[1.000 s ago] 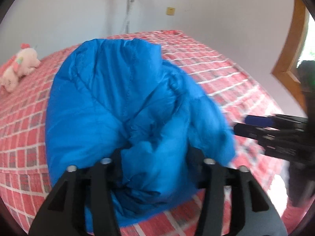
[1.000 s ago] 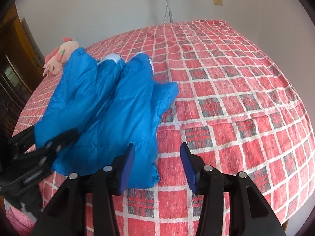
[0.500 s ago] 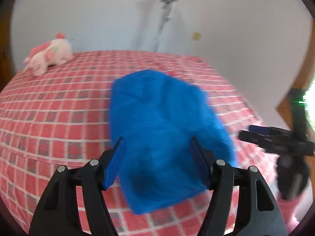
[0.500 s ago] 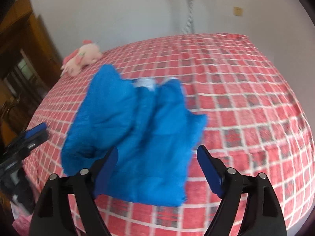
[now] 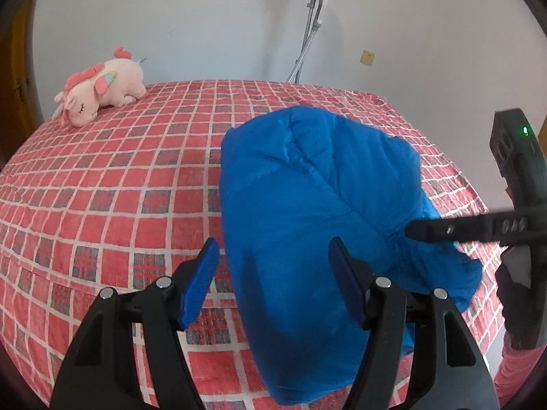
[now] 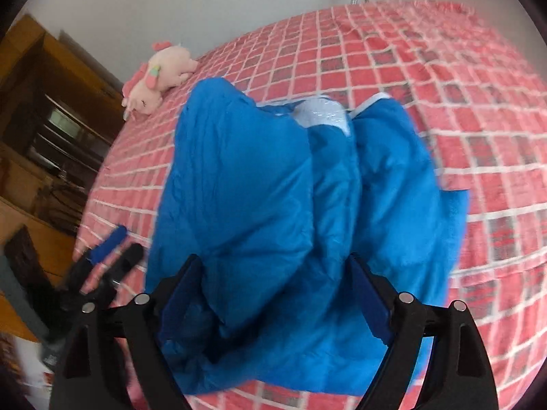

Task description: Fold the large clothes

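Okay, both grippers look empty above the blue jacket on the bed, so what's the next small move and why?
Probably lower the right gripper to pinch the near edge of the blue jacket. Its jaws are opening with only loose fabric below them, the left gripper is open too, and the jacket lies bunched and lumpy on the red checked bedspread, not yet neatly folded.

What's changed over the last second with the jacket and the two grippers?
The left gripper has let go of the blue jacket: a second ago fabric was bunched between its fingers, now they are clear of it. The right gripper has swung over the jacket, and its jaws are opening, with fabric between them. The jacket has slumped into a folded heap. The plush unicorn and checked bedspread are unchanged.
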Motion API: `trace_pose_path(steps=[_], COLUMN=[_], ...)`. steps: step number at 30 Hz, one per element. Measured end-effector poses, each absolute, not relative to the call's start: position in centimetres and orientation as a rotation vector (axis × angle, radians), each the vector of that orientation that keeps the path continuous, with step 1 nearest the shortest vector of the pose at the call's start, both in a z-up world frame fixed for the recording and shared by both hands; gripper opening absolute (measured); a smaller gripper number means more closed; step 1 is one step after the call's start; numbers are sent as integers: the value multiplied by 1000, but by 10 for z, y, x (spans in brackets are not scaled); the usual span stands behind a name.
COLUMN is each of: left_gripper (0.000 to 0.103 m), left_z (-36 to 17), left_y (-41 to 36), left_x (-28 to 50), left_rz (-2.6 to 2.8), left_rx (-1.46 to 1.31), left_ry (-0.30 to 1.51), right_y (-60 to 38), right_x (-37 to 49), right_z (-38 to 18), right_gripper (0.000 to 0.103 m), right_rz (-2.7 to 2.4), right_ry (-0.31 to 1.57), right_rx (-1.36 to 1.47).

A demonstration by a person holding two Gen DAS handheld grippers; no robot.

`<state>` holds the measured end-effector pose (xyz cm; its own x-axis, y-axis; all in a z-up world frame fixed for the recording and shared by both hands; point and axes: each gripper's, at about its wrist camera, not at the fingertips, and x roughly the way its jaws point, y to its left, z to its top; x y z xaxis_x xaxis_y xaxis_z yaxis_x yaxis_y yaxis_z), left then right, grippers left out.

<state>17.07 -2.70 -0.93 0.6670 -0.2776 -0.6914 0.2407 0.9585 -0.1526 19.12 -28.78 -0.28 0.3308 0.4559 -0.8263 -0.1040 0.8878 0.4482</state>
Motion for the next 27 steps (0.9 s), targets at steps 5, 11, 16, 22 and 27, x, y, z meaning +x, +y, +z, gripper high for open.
trace_pose_path(steps=[5,11,16,22,27], left_gripper=[66,66,67,67,67], left_z=[-24,-24,-23,-16,0], left_y=[-24,-27,-25,-26,-37], left_x=[177,179,178,174,163], left_rz=[-318,-334,-325,-302,-321], left_rx=[-68,-58,-59,-51,-38], left_ry=[819,800,807,799,754], right_y=[-290,-294,-269,-265,-271], right_x=[197,193,199,183,161], right_z=[-4,3,-15,9,56], right_gripper=[87,87,78,22,15], right_rz=[396,366,299,330,373], right_ry=[1223,1226,1227,1057,920], right_rx=[417,384,250,188,135])
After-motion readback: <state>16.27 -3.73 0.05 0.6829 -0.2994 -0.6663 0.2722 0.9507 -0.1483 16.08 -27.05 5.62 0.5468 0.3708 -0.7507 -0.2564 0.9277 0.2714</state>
